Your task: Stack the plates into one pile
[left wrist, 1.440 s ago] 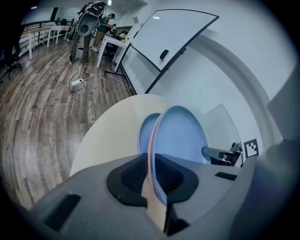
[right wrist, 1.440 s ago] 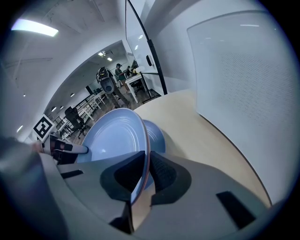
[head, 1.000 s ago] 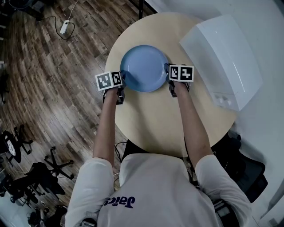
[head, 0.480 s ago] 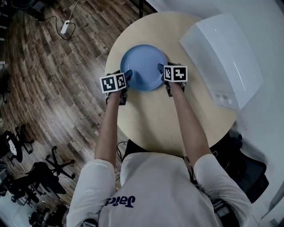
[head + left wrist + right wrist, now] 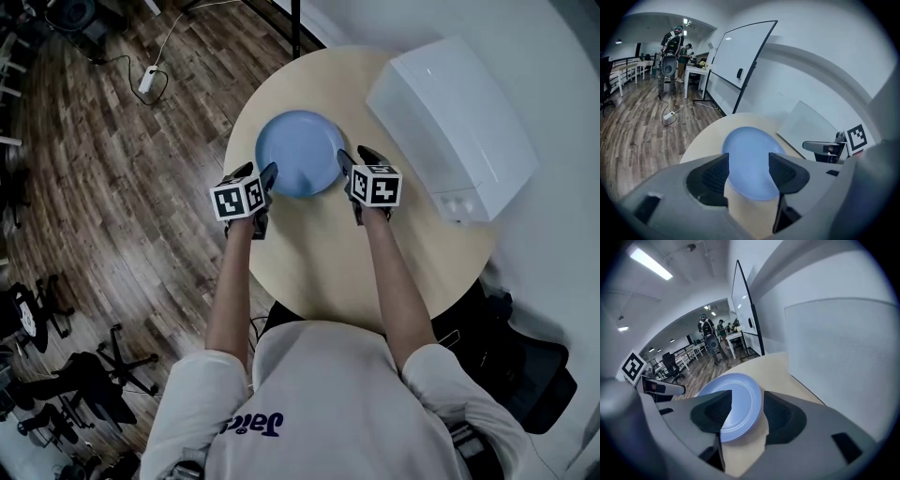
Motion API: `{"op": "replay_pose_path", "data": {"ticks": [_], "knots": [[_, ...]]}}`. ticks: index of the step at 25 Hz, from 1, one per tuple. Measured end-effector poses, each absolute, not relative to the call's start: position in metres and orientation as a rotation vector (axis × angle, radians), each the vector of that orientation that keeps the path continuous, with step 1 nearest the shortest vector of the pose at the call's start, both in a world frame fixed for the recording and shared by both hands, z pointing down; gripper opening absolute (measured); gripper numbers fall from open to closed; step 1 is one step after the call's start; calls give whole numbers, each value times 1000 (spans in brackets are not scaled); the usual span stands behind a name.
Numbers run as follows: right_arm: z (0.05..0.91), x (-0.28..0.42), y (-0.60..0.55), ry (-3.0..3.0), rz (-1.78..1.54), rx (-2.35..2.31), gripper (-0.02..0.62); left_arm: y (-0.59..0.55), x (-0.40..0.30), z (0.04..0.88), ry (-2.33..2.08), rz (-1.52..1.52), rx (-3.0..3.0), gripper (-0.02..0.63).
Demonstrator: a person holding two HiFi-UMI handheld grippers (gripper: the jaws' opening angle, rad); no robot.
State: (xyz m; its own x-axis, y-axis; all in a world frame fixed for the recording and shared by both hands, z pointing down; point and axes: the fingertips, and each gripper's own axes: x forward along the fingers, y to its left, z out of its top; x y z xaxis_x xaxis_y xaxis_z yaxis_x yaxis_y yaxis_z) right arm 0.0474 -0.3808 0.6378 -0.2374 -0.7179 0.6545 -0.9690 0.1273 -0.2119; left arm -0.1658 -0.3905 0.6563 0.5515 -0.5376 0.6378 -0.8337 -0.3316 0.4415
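Now, from the head view, both grippers have drawn back off the plate's rim, which they flanked a second ago. Their fingers have just been opening and now stand spread. The left gripper sits at the plate's 8 o'clock and the right gripper at its 4 o'clock, both clear of it. The round, smooth blue plate lies flat toward 12 o'clock on the round, pale wood-toned worktop. A white, glossy box with rounded corners rests at 2 o'clock, its inside unseen.

From the left gripper view, the dark ribbed fingers are spread with nothing pinched. The plate shows beyond the gap, and the other gripper shows at 3 o'clock.

From the right gripper view, the fingers are likewise apart and hold nothing. The plate, with its ringed rim, lies beyond them.
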Motion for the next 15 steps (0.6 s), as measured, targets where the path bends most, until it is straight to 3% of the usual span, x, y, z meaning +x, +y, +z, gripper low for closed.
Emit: {"op": "replay_pose_path", "data": {"ticks": [6,10,15], "knots": [[567,49,-331,-2141,646,1701,213,-349,-127,590,-1105,409,2195,253],[518,65,-299,-2156,479,1796,113,-321,-106,532,-1140,304,2301,247],[457,81,-263,-2193,339,1931,54,-290,-87,470,-1231,232,2464,146]]}}
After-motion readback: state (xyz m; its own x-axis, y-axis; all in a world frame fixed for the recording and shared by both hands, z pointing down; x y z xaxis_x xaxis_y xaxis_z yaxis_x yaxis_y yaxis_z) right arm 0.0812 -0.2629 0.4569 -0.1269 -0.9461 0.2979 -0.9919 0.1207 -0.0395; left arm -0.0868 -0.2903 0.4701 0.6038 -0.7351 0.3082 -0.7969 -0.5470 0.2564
